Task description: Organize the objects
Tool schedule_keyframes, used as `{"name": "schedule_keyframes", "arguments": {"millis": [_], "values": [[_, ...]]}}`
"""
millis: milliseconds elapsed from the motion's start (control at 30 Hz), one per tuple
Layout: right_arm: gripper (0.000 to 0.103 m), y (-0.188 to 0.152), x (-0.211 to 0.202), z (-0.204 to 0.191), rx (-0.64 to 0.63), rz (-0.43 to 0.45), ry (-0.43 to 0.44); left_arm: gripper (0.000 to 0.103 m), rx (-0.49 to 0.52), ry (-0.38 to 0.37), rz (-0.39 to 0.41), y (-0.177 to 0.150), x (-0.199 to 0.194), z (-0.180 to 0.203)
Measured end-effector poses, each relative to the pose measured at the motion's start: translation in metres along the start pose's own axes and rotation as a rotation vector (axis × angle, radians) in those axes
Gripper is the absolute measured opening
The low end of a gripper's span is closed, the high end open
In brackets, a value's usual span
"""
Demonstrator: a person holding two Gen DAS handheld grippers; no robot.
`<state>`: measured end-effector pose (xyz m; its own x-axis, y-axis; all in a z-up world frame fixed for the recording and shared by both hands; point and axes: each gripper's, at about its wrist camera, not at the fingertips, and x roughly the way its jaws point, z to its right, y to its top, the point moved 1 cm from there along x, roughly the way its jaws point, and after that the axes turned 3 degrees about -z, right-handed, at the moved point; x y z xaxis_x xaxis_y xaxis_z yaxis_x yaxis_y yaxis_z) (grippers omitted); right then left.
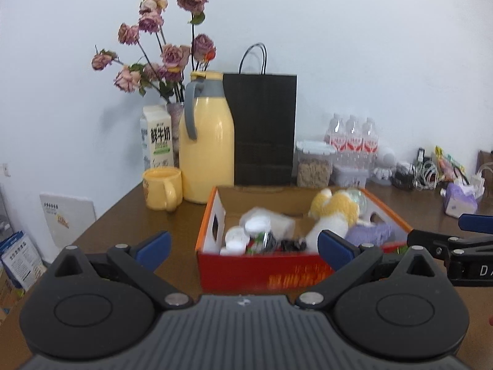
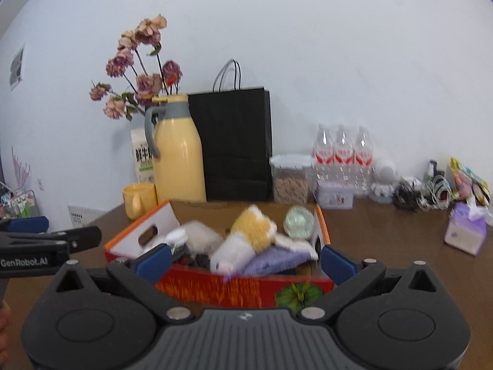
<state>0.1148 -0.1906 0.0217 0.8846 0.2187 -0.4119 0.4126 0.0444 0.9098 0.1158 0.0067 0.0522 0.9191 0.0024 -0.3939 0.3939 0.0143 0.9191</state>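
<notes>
A red and orange cardboard box [image 1: 262, 269] [image 2: 240, 288] stands on the brown table, in front of both grippers. Inside lie a yellow and white plush toy [image 1: 334, 211] [image 2: 246, 237], a purple cloth [image 1: 369, 234] [image 2: 274, 260], white-capped bottles [image 1: 246, 234], a clear ball [image 2: 298, 220] and small dark items. My left gripper [image 1: 245, 246] is open and empty, just short of the box's front wall. My right gripper [image 2: 245, 260] is open and empty, at the box's front right. Each gripper shows at the edge of the other's view [image 1: 446, 237] [image 2: 46, 237].
Behind the box stand a yellow mug [image 1: 161, 188], a yellow thermos jug [image 1: 206, 141], a milk carton [image 1: 157, 138], dried roses in a vase [image 1: 160, 55] and a black paper bag [image 1: 262, 129]. Right of them are a food jar [image 1: 314, 166], water bottles [image 1: 352, 135], cables and a tissue pack [image 2: 465, 231].
</notes>
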Motion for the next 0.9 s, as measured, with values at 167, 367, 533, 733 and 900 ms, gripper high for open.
{"name": "schedule_keyframes", "arguments": {"millis": [167, 367, 533, 733, 900], "values": [[0.103, -0.018, -0.014, -0.003, 0.003, -0.044, -0.007, 0.103, -0.007, 0.001, -0.078, -0.019, -0.009, -0.002], [0.103, -0.033, -0.019, -0.006, 0.005, -0.097, 0.005, 0.103, -0.021, 0.006, -0.133, -0.035, -0.014, -0.006], [0.103, -0.04, -0.014, -0.007, 0.01, -0.132, 0.004, 0.103, -0.019, 0.006, -0.15, -0.042, -0.017, -0.005], [0.103, -0.043, -0.012, -0.007, 0.013, -0.143, 0.005, 0.103, -0.016, 0.009, -0.162, -0.046, -0.017, -0.005], [0.103, -0.042, -0.013, -0.007, 0.013, -0.142, 0.004, 0.103, -0.015, 0.009, -0.161, -0.046, -0.018, -0.004]]}}
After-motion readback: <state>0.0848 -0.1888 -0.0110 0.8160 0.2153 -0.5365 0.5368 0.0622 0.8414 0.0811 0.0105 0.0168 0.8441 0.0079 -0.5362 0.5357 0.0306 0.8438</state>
